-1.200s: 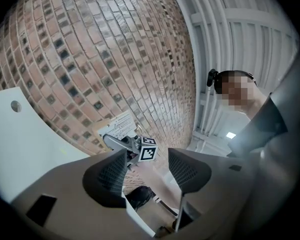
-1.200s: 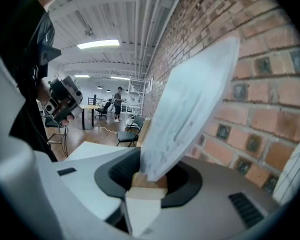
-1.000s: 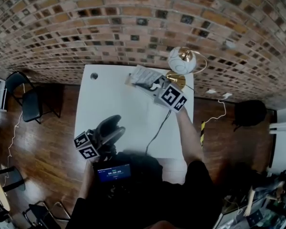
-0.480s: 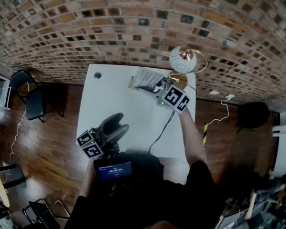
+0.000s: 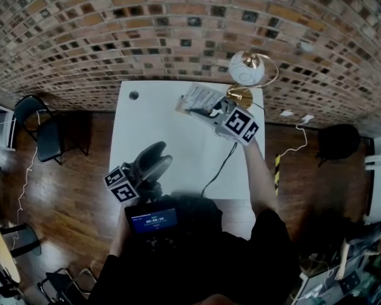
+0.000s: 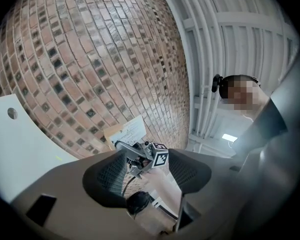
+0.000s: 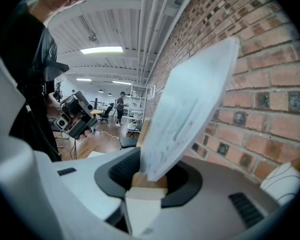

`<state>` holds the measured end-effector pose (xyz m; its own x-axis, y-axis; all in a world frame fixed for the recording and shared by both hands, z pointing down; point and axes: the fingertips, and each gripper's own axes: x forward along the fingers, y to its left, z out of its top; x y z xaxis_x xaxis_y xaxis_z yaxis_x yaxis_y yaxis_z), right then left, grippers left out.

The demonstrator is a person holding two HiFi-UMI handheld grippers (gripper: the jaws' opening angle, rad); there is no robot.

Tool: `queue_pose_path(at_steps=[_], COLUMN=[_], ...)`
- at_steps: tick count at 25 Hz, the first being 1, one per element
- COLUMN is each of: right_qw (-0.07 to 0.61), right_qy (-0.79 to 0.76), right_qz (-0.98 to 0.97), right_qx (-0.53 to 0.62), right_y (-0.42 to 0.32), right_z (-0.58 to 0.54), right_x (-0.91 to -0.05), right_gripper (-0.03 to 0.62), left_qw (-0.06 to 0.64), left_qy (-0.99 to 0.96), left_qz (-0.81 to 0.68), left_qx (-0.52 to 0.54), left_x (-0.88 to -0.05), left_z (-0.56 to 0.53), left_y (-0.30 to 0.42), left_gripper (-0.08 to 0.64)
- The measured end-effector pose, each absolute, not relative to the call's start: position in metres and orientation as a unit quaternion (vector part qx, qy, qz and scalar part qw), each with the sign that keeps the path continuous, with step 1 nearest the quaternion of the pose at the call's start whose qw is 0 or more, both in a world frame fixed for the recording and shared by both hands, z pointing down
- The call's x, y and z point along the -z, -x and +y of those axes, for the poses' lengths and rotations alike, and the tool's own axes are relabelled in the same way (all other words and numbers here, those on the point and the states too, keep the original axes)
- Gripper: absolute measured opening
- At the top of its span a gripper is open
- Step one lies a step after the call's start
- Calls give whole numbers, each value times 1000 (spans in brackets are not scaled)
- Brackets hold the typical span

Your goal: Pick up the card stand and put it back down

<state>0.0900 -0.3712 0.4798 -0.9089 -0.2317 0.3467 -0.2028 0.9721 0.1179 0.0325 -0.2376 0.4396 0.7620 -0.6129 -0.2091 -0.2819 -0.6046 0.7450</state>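
The card stand (image 5: 199,98), a white printed card in a small wooden base, is at the back of the white table (image 5: 159,126), beside the lamp. My right gripper (image 5: 211,110) is shut on its wooden base (image 7: 149,180). The card (image 7: 190,104) leans tilted up out of the jaws against the brick wall. The stand looks lifted off the tabletop. My left gripper (image 5: 159,156) hovers at the table's front left, open, with nothing between its pads (image 6: 107,176). Through their gap I see the card stand (image 6: 126,132) and the right gripper far off.
A lamp with a white globe (image 5: 245,68) and a gold base (image 5: 239,96) stands at the table's back right corner. A black cable (image 5: 219,165) runs across the table. A cable hole (image 5: 134,95) is at the back left. A black chair (image 5: 41,135) stands left of the table.
The head view has shifted a little. The right gripper keeps its hold on the stand in about the same spot by the lamp. The left gripper stays open in place.
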Motion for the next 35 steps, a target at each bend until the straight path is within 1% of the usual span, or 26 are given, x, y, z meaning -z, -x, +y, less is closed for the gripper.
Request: queue_pose_path(at_steps=[7, 11, 15, 18, 24, 28, 35], right_qw=[203, 230, 271, 284, 316, 340, 358], right_qy=[-141, -159, -182, -192, -213, -201, -145], right_qz=[-968, -960, -944, -938, -924, -918, -922], right_qx=[33, 28, 43, 42, 26, 24, 34], right_y=[-66, -56, -51, -51, -66, -67, -67], right_z=[-321, -282, -233, -195, -149, -146, -153], right_x=[-474, -475, -485, -494, -528, -559, -627], right_gripper=[132, 132, 133, 132, 133, 133, 133], left_qw=[356, 362, 374, 385, 407, 416, 439], left_qy=[-876, -875, -871, -866, -861, -862, -846], left_qz=[-240, -238, -226, -215, -207, -206, -234], left_qx=[218, 218, 223, 235, 225, 205, 192], left_x=[-442, -451, -464, -473, -494, -504, -514], left_z=[-190, -159, -124, -103, -74, -66, -61], left_y=[18, 49, 75, 90, 93, 87, 63], left_gripper=[255, 255, 255, 255, 255, 255, 255])
